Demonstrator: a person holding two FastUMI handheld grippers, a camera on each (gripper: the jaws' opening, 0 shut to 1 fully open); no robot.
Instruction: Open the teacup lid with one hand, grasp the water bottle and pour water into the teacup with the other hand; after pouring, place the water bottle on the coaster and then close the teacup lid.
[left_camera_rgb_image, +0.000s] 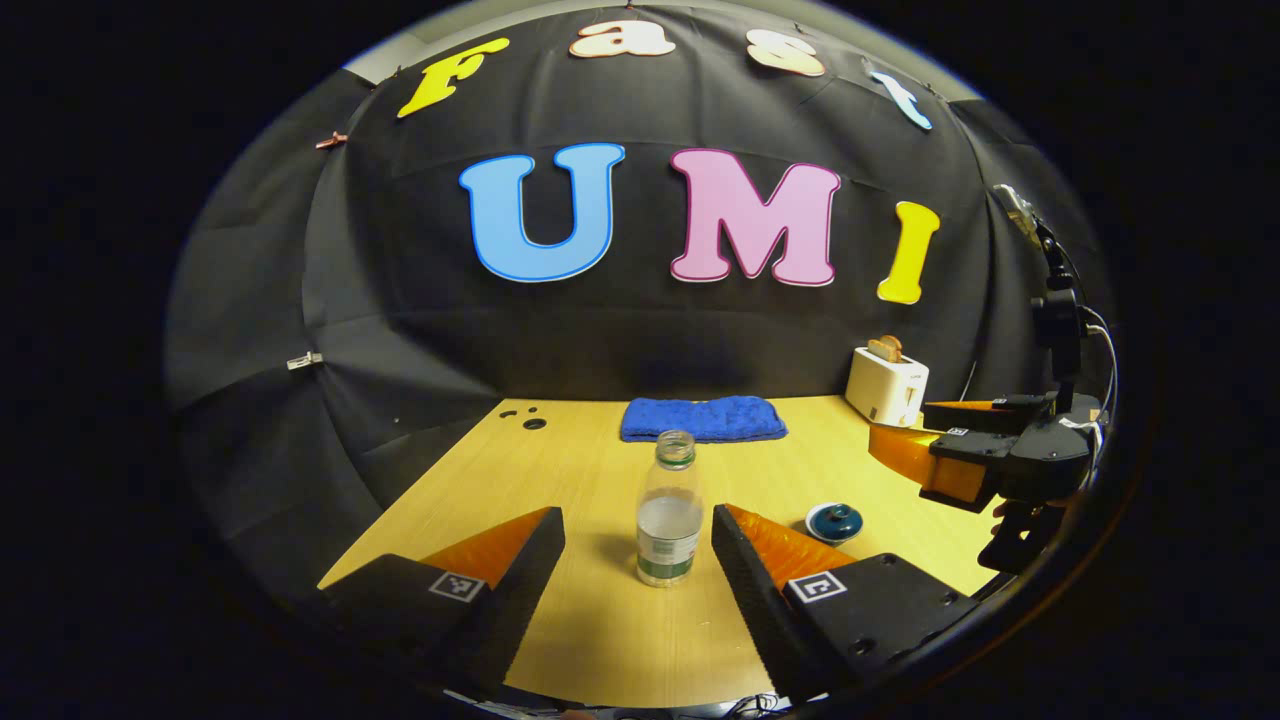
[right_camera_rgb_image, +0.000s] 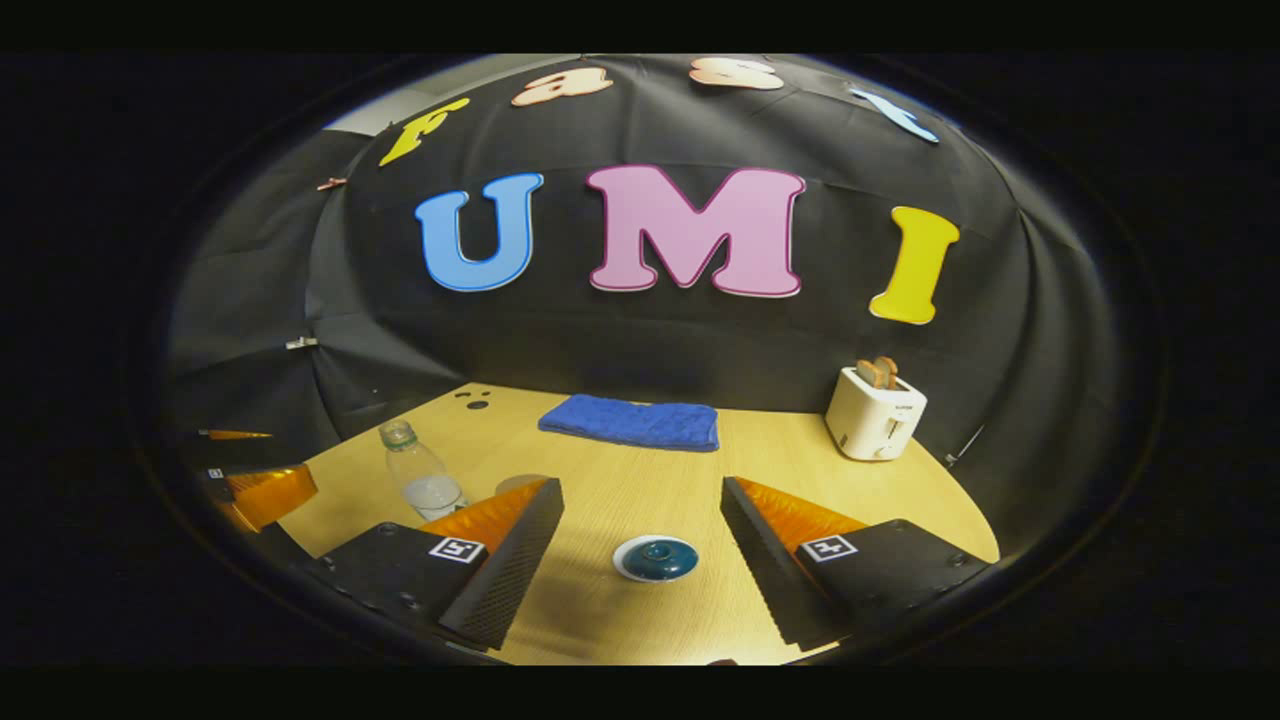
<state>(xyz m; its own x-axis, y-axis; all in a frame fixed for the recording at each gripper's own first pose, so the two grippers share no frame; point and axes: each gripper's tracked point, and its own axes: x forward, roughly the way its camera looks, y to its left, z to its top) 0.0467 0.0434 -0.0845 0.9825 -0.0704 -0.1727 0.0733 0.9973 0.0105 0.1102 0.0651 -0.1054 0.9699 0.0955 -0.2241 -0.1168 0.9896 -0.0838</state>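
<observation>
A clear uncapped water bottle (left_camera_rgb_image: 668, 510), partly full, stands upright on the wooden table (left_camera_rgb_image: 600, 620). My left gripper (left_camera_rgb_image: 636, 520) is open, and the bottle stands just ahead of the gap between its fingers. To the bottle's right sits the teacup with its dark blue knobbed lid (left_camera_rgb_image: 834, 521) on. In the right gripper view that lid (right_camera_rgb_image: 655, 557) lies low between the fingers of my open right gripper (right_camera_rgb_image: 640, 487), untouched. The bottle (right_camera_rgb_image: 420, 475) stands to the left there. A pale round coaster (right_camera_rgb_image: 518, 483) peeks out behind one finger.
A folded blue towel (left_camera_rgb_image: 703, 418) lies at the table's back edge. A white toaster (right_camera_rgb_image: 876, 412) holding bread stands at the back right. The right gripper (left_camera_rgb_image: 985, 450) hangs at the right of the left gripper view, and the left gripper (right_camera_rgb_image: 255, 490) shows at the far left.
</observation>
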